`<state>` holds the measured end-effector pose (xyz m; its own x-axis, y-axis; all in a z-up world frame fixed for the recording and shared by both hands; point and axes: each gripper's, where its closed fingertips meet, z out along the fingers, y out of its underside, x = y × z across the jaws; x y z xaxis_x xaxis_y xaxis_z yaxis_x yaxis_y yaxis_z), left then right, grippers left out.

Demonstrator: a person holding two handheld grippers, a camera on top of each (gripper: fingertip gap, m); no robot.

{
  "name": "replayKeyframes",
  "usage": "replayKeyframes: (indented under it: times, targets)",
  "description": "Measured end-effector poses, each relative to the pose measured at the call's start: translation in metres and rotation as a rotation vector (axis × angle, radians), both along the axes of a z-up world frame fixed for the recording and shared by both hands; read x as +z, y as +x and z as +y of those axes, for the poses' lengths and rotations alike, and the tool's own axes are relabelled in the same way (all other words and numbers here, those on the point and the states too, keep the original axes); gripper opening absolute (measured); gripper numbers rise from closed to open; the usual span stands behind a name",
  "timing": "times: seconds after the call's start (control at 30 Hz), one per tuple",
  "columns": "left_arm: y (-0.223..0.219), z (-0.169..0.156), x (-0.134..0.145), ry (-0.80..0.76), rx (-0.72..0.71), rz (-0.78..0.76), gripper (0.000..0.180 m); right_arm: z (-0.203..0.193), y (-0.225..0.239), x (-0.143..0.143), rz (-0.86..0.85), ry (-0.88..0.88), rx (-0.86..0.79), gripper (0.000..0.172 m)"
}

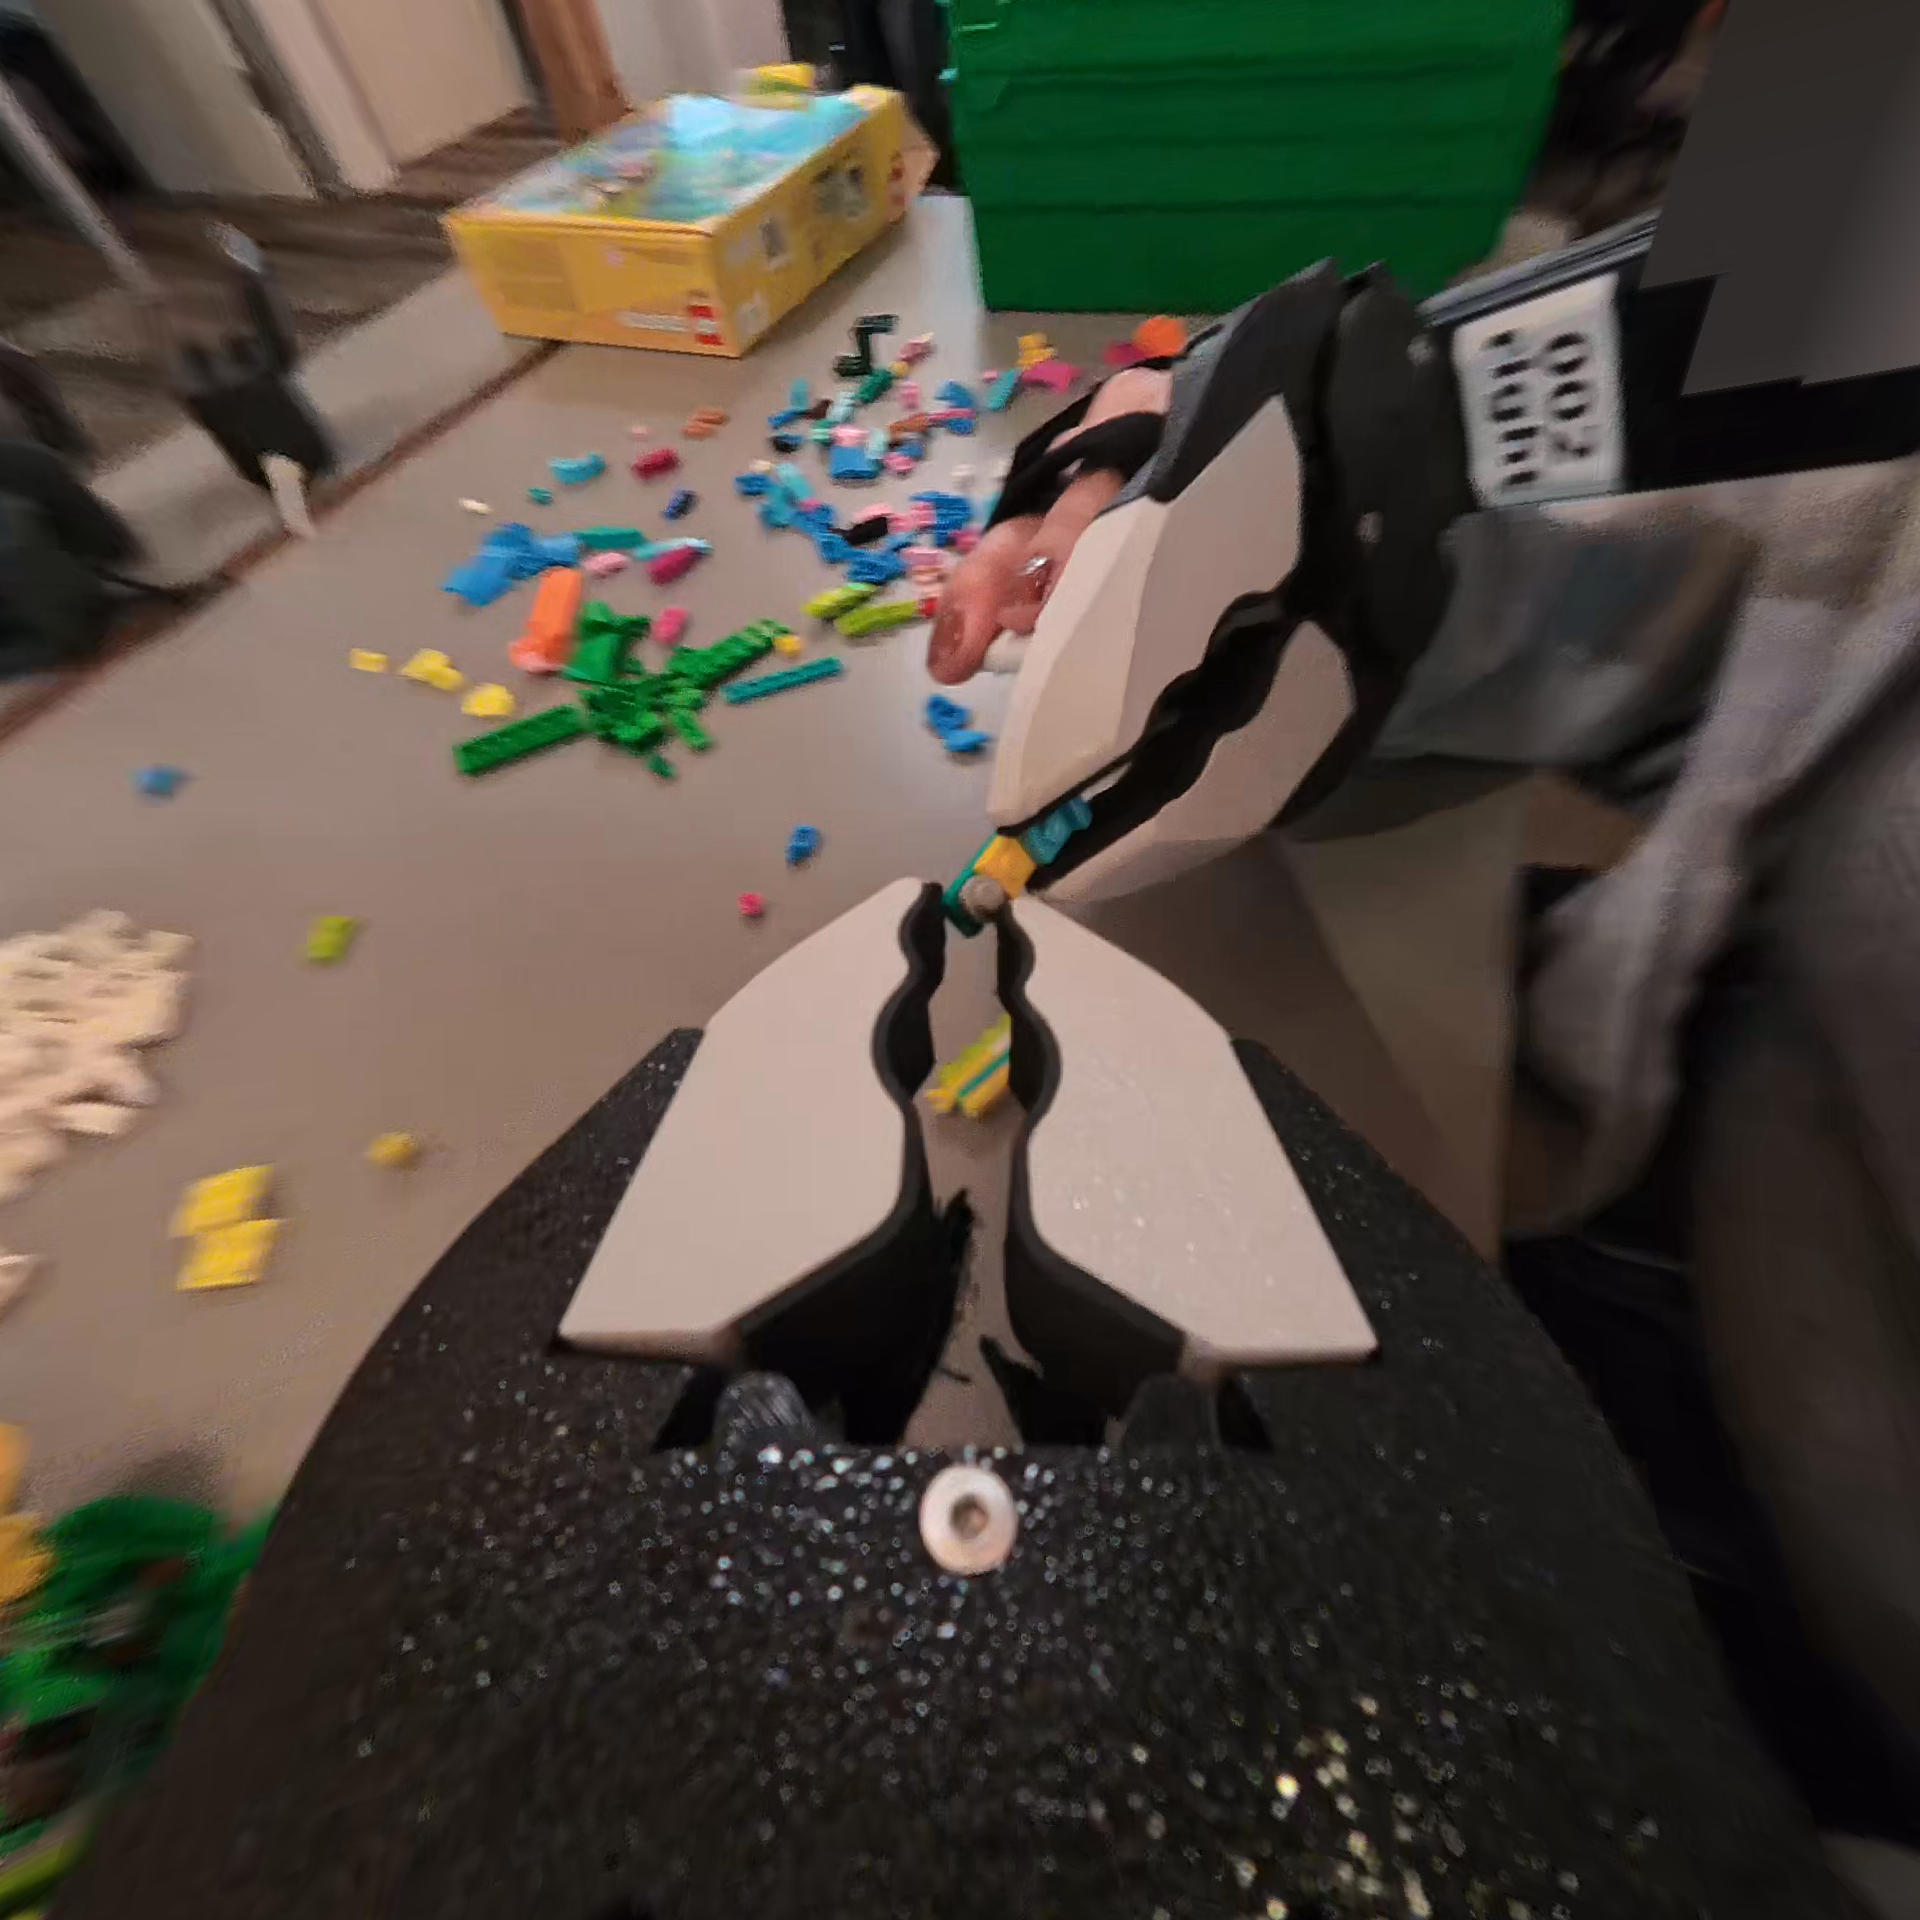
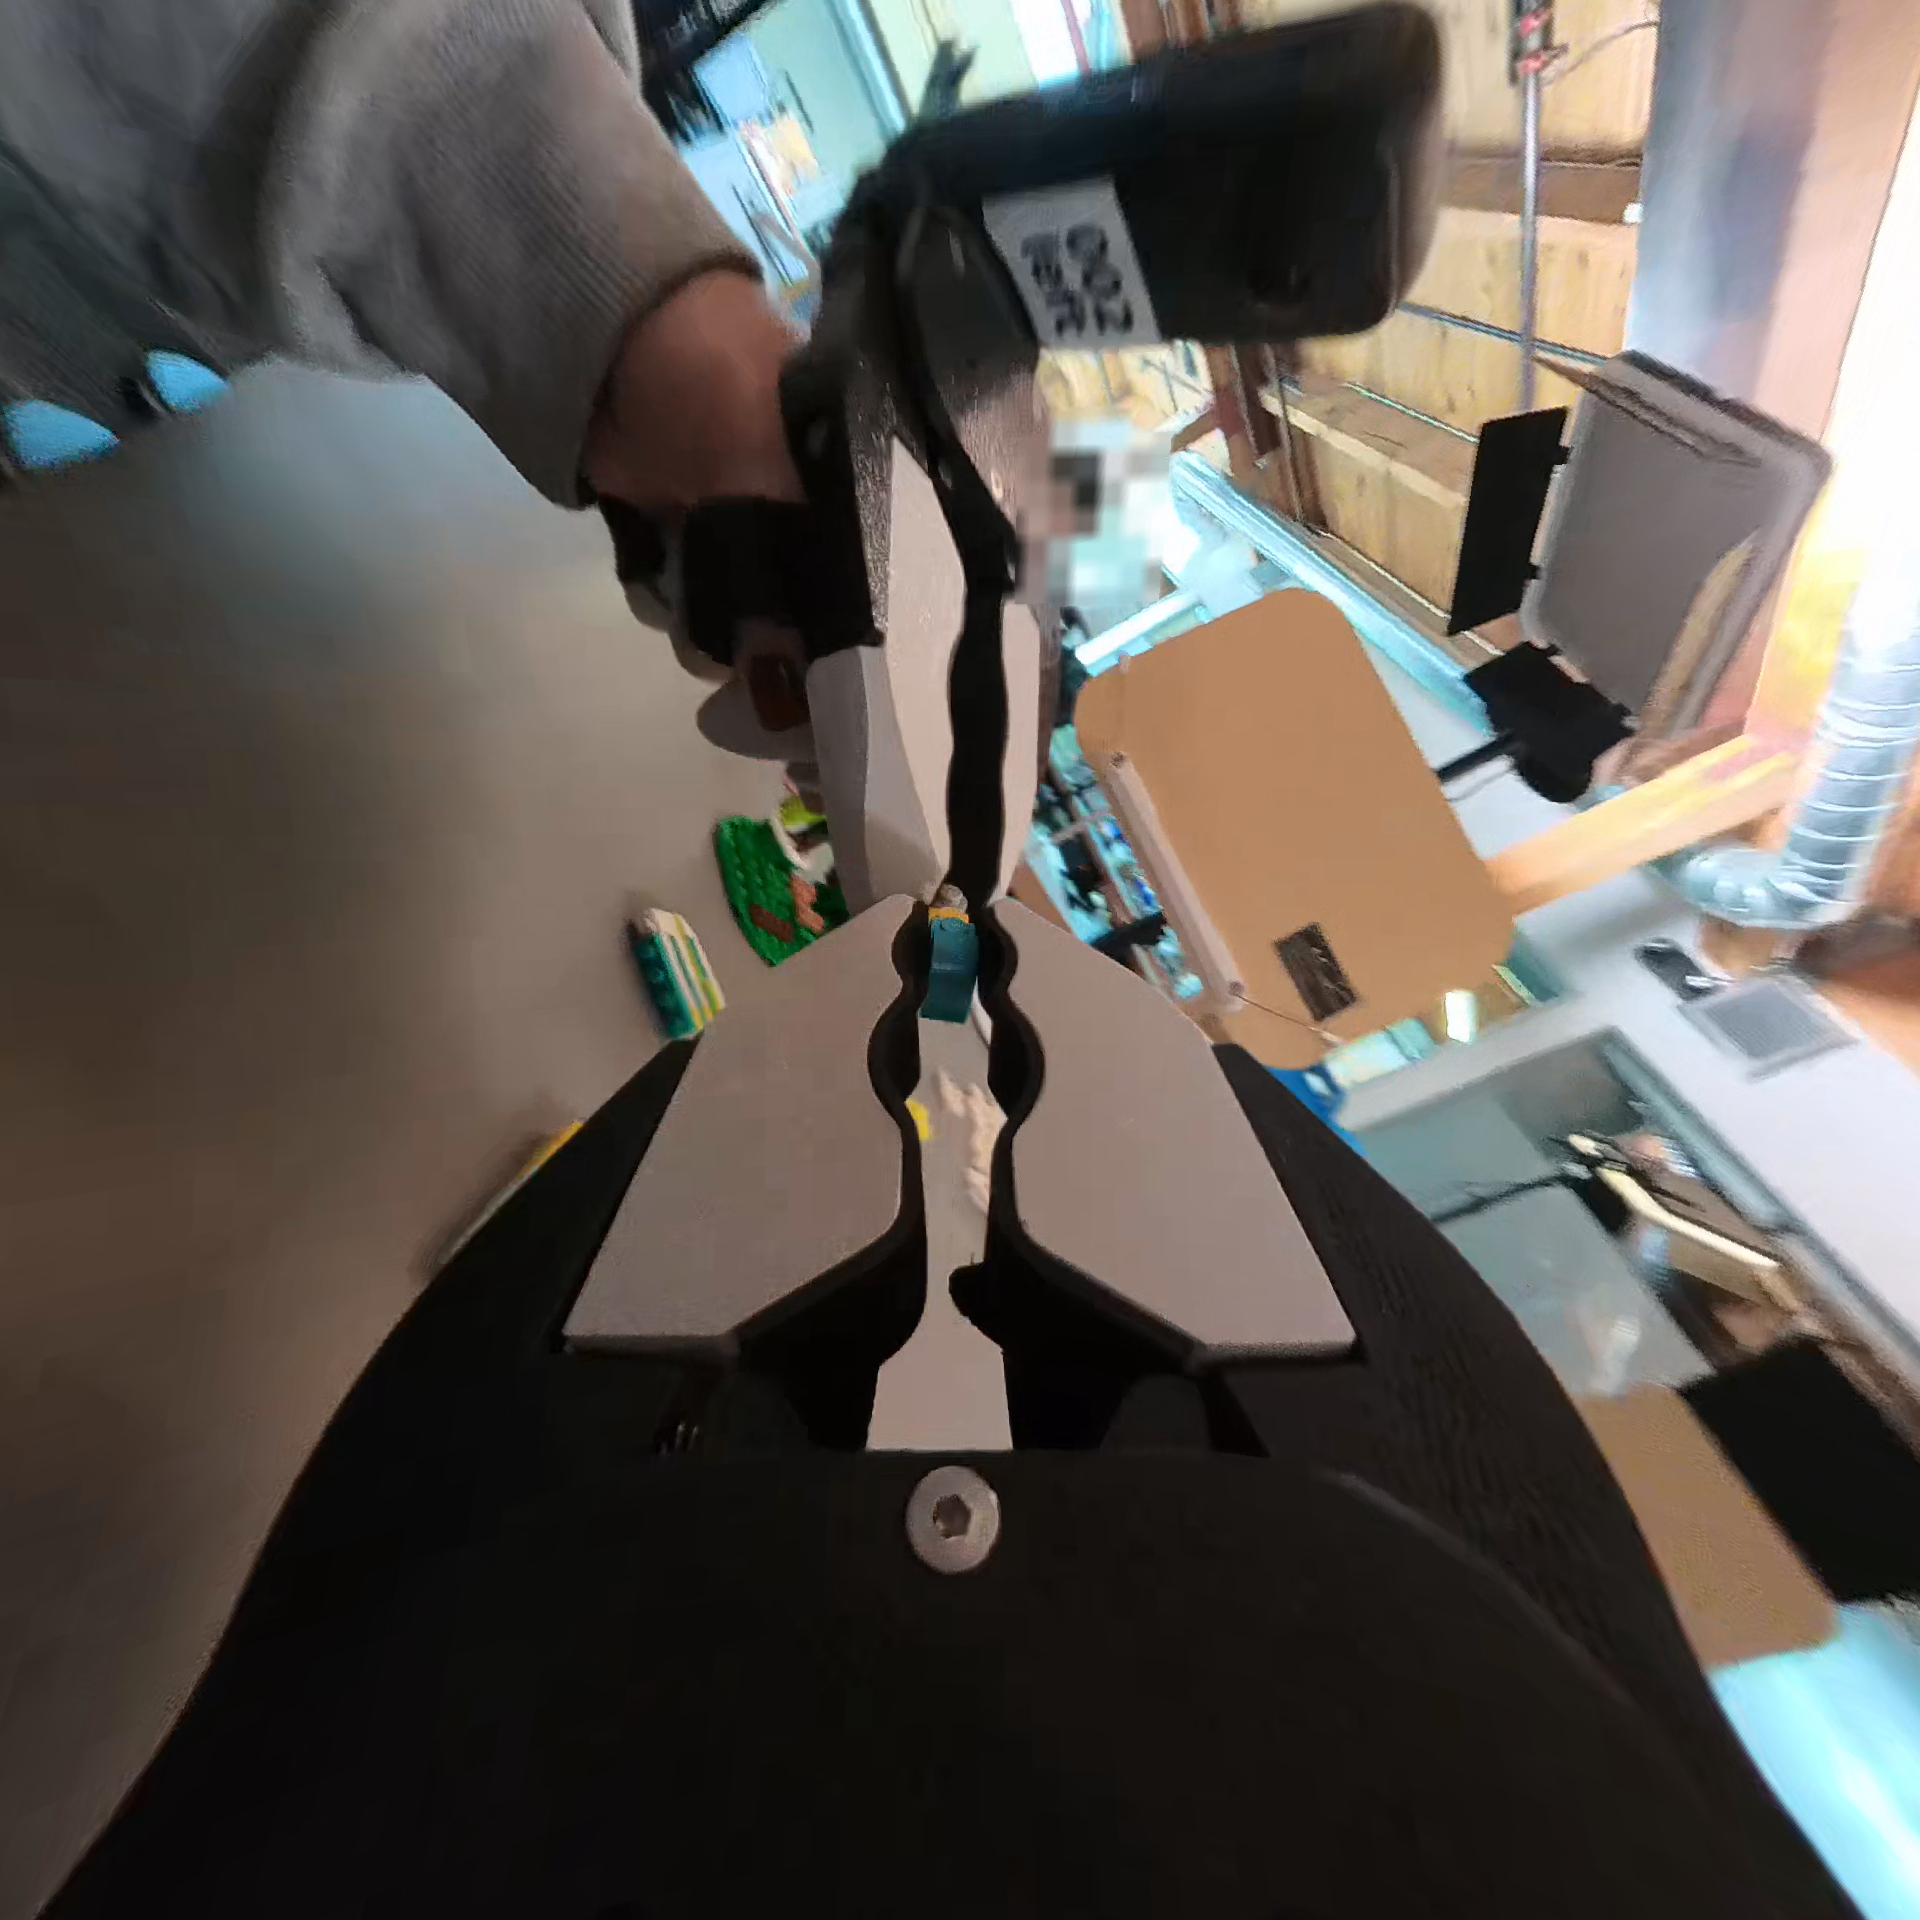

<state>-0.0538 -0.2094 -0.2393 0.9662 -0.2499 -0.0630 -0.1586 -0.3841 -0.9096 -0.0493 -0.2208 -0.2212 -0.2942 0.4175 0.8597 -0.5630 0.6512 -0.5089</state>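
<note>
You hold the small teal-and-yellow brick assembly [image 1: 1023, 857] pinched in the right gripper [image 1: 1039, 871], its grey stud end nipped by the left gripper [image 1: 961, 914], tips meeting above the bench [image 1: 520, 935].

Ahead of my left gripper [image 1: 961, 914] the table [image 1: 416, 883] lies mostly bare, with loose bricks [image 1: 623, 686] scattered beyond (green ones thickest). The yellow box [image 1: 665, 239] and green crates [image 1: 1247, 156] wall off the far edge.

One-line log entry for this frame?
left gripper: on grey stud end | right gripper: shut on teal-yellow brick piece | above table, loose bricks
</note>
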Motion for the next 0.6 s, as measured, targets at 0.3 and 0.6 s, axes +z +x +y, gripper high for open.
replayKeyframes:
  times: [0.3, 0.6]
  targets:
    - [0.021, -0.013, 0.024, 0.054, -0.232, -0.779, 0.028, -0.013, 0.013, -0.003, -0.102, -0.040, 0.125, 0.006]
    - [0.025, -0.015, 0.011, 0.001, -0.251, -0.690, 0.009, -0.018, 0.013, -0.006, -0.117, -0.044, 0.119, 0.006]
